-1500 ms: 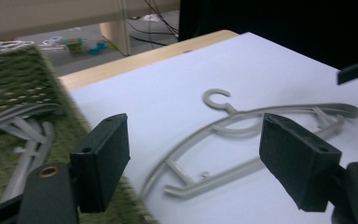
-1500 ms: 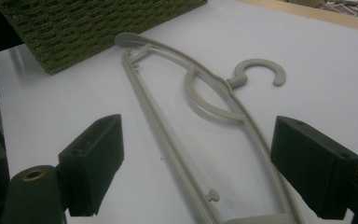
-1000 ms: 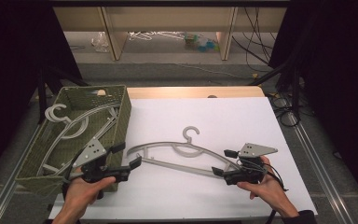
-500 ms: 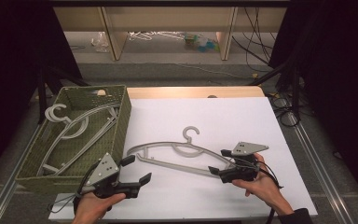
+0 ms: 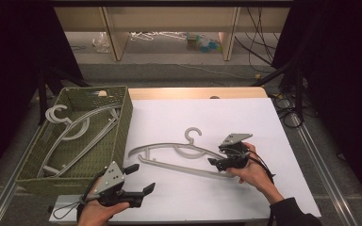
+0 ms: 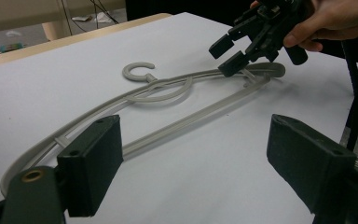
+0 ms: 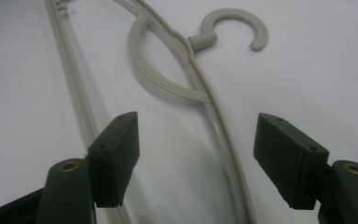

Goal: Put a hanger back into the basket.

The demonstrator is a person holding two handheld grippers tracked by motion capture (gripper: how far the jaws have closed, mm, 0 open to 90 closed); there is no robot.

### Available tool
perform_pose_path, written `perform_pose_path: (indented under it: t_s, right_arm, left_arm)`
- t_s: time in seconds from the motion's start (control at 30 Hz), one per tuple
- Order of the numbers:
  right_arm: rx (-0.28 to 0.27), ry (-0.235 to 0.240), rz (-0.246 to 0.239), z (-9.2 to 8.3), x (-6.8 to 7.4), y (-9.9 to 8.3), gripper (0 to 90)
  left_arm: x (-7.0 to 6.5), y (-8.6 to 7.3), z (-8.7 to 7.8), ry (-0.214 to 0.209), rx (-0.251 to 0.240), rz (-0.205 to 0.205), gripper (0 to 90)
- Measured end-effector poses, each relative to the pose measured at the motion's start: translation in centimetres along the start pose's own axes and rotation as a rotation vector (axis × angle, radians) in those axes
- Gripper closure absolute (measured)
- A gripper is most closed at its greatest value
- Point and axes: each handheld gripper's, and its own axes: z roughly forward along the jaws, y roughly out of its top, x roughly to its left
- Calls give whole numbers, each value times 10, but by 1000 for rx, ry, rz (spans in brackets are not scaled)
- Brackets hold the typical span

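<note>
A grey plastic hanger point(image 5: 179, 153) lies flat on the white table top, hook point(image 5: 194, 133) pointing away from me. My left gripper point(image 5: 141, 179) is open near the front edge, a short way in front of the hanger's left end and apart from it. In the left gripper view the hanger point(image 6: 168, 95) stretches ahead between the open jaws. My right gripper point(image 5: 217, 156) is open over the hanger's right end. In the right gripper view its jaws stand on either side of the hanger's arm point(image 7: 223, 140), below the hook point(image 7: 235, 21), without closing on it.
A green woven basket point(image 5: 122, 117) stands on the left of the table and holds several more grey hangers point(image 5: 73, 129). The table's wooden far edge point(image 5: 193, 92) lies beyond. Cables point(image 5: 283, 101) hang off the right side.
My left gripper has drawn back from the hanger's left end toward the front edge. The right gripper has shifted slightly along the right end. The hanger has stayed put.
</note>
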Motion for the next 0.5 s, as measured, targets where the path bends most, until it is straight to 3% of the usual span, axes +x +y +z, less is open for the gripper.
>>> perform_pose_path:
  t_s: [0.07, 0.2, 0.27, 0.5]
  right_arm:
    - [3, 5, 5, 6, -3, 2, 383]
    - [80, 6, -12, 16, -7, 7, 429]
    - [77, 2, -22, 19, -9, 8, 439]
    - [139, 13, 1, 32, -15, 16, 545]
  left_arm:
    - [0, -1, 0, 1, 5, -4, 182]
    - [0, -1, 0, -8, 5, 1, 182]
    - [0, -1, 0, -9, 5, 2, 182]
    - [-1, -2, 3, -9, 18, 3, 182]
